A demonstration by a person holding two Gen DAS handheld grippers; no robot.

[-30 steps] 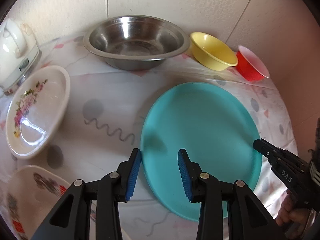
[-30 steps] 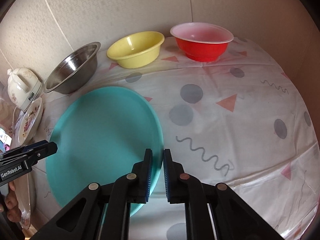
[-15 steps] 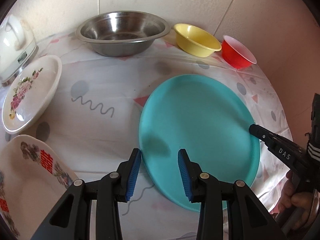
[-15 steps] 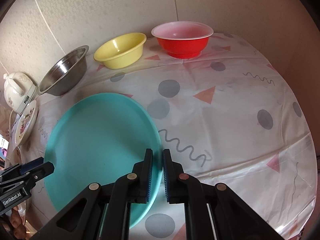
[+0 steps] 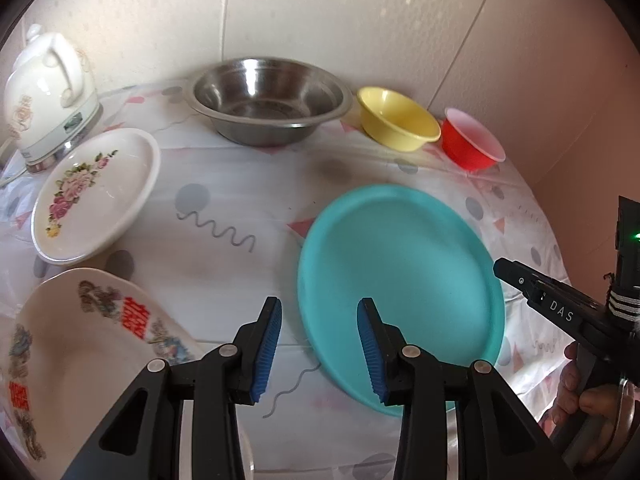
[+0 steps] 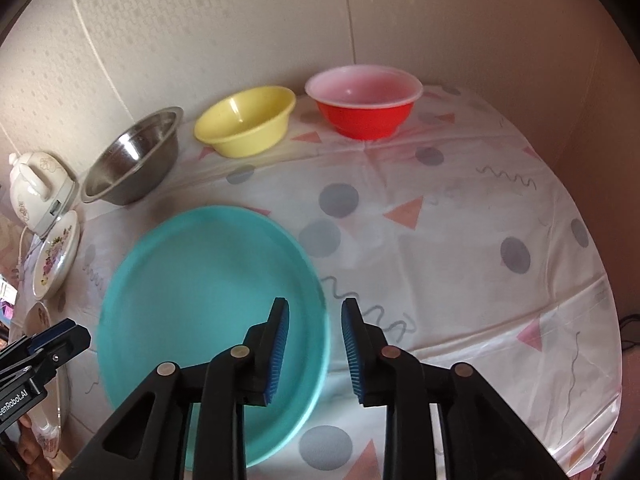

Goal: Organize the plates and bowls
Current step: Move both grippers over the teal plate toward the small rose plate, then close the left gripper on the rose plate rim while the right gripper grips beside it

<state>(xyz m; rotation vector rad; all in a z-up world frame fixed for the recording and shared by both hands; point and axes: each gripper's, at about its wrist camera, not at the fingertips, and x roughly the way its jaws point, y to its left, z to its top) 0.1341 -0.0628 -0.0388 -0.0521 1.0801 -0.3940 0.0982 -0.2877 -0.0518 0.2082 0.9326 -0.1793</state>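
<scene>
A large teal plate (image 5: 404, 280) lies flat on the patterned tablecloth; it also shows in the right wrist view (image 6: 208, 312). My left gripper (image 5: 319, 348) is open and empty, above the plate's near left edge. My right gripper (image 6: 314, 348) is open and empty, straddling the plate's right rim from above. Along the wall stand a steel bowl (image 5: 268, 106), a yellow bowl (image 5: 396, 118) and a red bowl (image 5: 472, 144). A white floral plate (image 5: 96, 192) and a white plate with red characters (image 5: 80, 368) lie at the left.
A white electric kettle (image 5: 48, 92) stands at the back left by the wall. The table (image 6: 480, 260) is round, with its edge close on the right and front. The right gripper's body (image 5: 560, 312) shows at the right of the left wrist view.
My right gripper has opened; it was shut on the teal plate's rim. Both grippers have pulled back and up, and the plate now lies free on the cloth.
</scene>
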